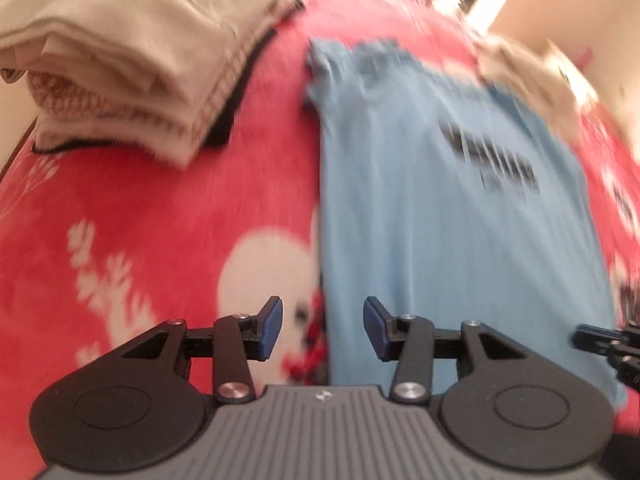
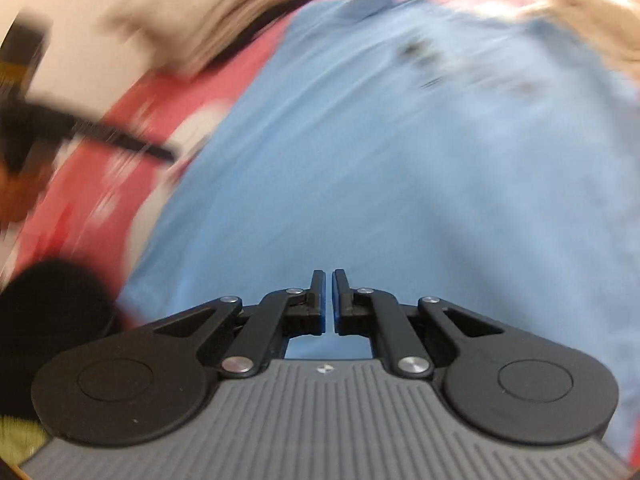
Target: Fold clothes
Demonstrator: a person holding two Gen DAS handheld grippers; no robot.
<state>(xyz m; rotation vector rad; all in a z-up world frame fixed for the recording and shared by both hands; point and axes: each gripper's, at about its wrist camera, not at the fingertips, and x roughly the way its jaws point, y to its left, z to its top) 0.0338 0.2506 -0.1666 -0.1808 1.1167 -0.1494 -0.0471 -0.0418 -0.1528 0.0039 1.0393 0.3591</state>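
A light blue T-shirt [image 1: 440, 220] with black lettering lies flat on a red blanket [image 1: 140, 200] with white figures. My left gripper [image 1: 323, 328] hovers over the shirt's left edge, open, with nothing between its blue pads. My right gripper [image 2: 329, 300] is shut above the blue T-shirt [image 2: 400, 160], its pads nearly touching and no cloth seen pinched. Its dark tip shows in the left wrist view at the right edge [image 1: 600, 340]. A blurred dark finger of the left gripper [image 2: 120, 140] crosses the right wrist view.
A stack of folded cream clothes [image 1: 120, 60] sits on the blanket at the upper left, blurred in the right wrist view [image 2: 208, 12]. A beige garment [image 1: 520, 68] lies past the shirt's far right corner. A dark rounded object [image 2: 52, 312] is at the lower left.
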